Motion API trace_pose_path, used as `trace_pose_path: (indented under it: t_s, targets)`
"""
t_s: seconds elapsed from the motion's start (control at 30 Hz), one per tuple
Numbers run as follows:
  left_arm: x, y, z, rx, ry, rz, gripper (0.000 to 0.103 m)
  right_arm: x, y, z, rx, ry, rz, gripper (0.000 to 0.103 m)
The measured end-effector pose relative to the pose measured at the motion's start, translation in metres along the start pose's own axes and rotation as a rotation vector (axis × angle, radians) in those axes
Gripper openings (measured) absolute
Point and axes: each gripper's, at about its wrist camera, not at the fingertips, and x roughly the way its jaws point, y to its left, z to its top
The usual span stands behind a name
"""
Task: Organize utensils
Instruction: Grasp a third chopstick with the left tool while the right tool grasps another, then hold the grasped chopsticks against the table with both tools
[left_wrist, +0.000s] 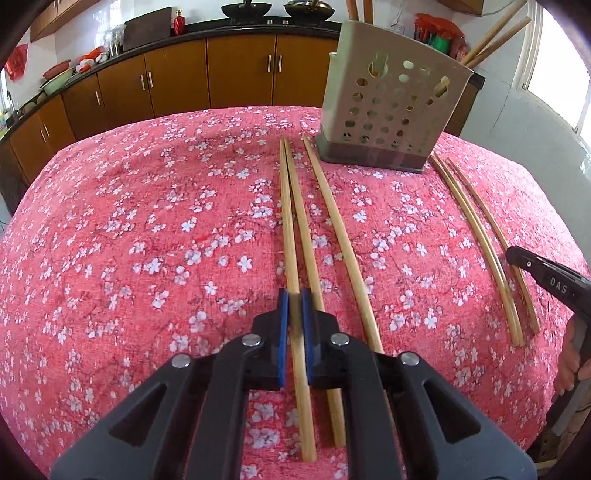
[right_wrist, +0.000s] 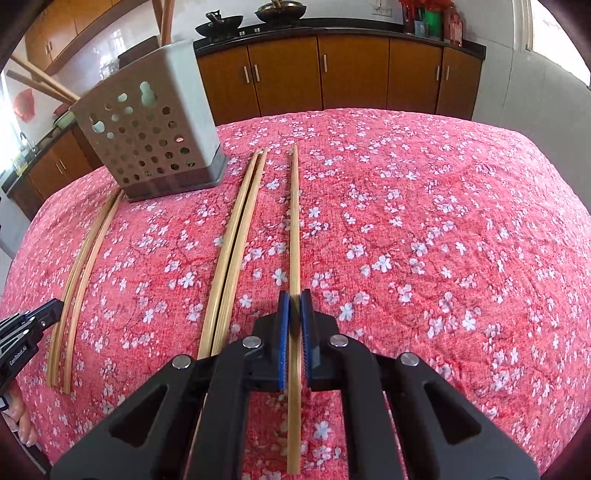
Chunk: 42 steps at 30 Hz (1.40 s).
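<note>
Several bamboo chopsticks lie lengthwise on the pink floral tablecloth (left_wrist: 147, 240). My left gripper (left_wrist: 294, 295) is shut on the leftmost chopstick (left_wrist: 290, 240), its blue pads pressed on both sides. Another chopstick (left_wrist: 310, 240) lies right beside it and a third chopstick (left_wrist: 343, 240) a little further right. My right gripper (right_wrist: 294, 295) is shut on the rightmost chopstick (right_wrist: 294, 229). To its left lies a pair of chopsticks (right_wrist: 236, 240). A perforated beige utensil holder (left_wrist: 388, 110) (right_wrist: 155, 140) stands upright at the far side, between the two groups.
Each gripper shows at the edge of the other view: the right gripper (left_wrist: 524, 262), the left gripper (right_wrist: 44, 314). Chopsticks (left_wrist: 495, 33) stick out of the holder. Brown kitchen cabinets (right_wrist: 354, 74) and a counter with woks (left_wrist: 245, 9) run behind the table.
</note>
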Motion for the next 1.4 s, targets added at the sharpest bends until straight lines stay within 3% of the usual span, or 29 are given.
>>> trace_pose_path:
  t_s: [0.2, 0.47, 1.4]
  targets:
    - [0.004, 0.019, 0.013, -0.042, -0.014, 0.056, 0.008, -0.007, 0.001, -0.009, -0.036, -0.019, -0.012, 0.007]
    - [0.023, 0.068, 0.040, -0.125, -0.053, 0.139, 0.011, 0.010, -0.020, 0.015, 0.016, -0.060, -0.082, 0.008]
    - [0.020, 0.080, 0.037, -0.151, -0.066, 0.110, 0.011, 0.017, -0.023, 0.019, 0.034, -0.063, -0.083, 0.008]
